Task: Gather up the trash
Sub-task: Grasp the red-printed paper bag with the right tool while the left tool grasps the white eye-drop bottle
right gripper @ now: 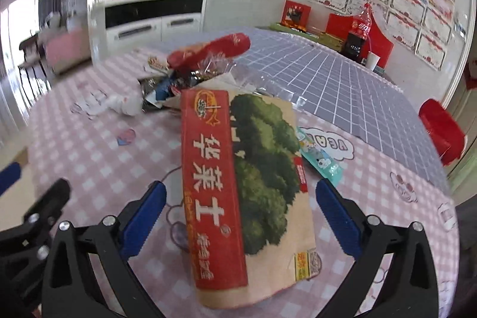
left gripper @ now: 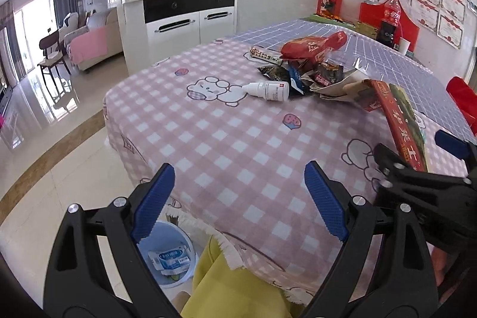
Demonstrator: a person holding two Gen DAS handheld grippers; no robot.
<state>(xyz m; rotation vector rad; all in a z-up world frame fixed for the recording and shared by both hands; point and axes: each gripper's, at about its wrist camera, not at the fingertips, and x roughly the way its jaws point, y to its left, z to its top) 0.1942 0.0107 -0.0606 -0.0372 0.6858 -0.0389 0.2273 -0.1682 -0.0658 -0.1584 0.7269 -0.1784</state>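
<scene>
A long red and green box (right gripper: 238, 187) lies on the pink checked tablecloth (right gripper: 89, 169). My right gripper (right gripper: 241, 216) is open around its near end, with a gap on each side of the box. Behind the box is a trash pile: a red bag (left gripper: 313, 45), black wrappers (left gripper: 326, 73) and a white bottle (left gripper: 269, 90) on its side. My left gripper (left gripper: 240, 198) hangs open and empty over the table's near edge. Below it on the floor stands a light blue bin (left gripper: 176, 255) with a white and blue packet inside.
A teal packet (right gripper: 319, 158) lies right of the box. A cola bottle (left gripper: 392, 11), a white cup (left gripper: 404, 45) and red boxes stand at the table's far end by the wall. A red chair (right gripper: 444, 133) is at the right. A yellow garment (left gripper: 238, 288) is at the table edge.
</scene>
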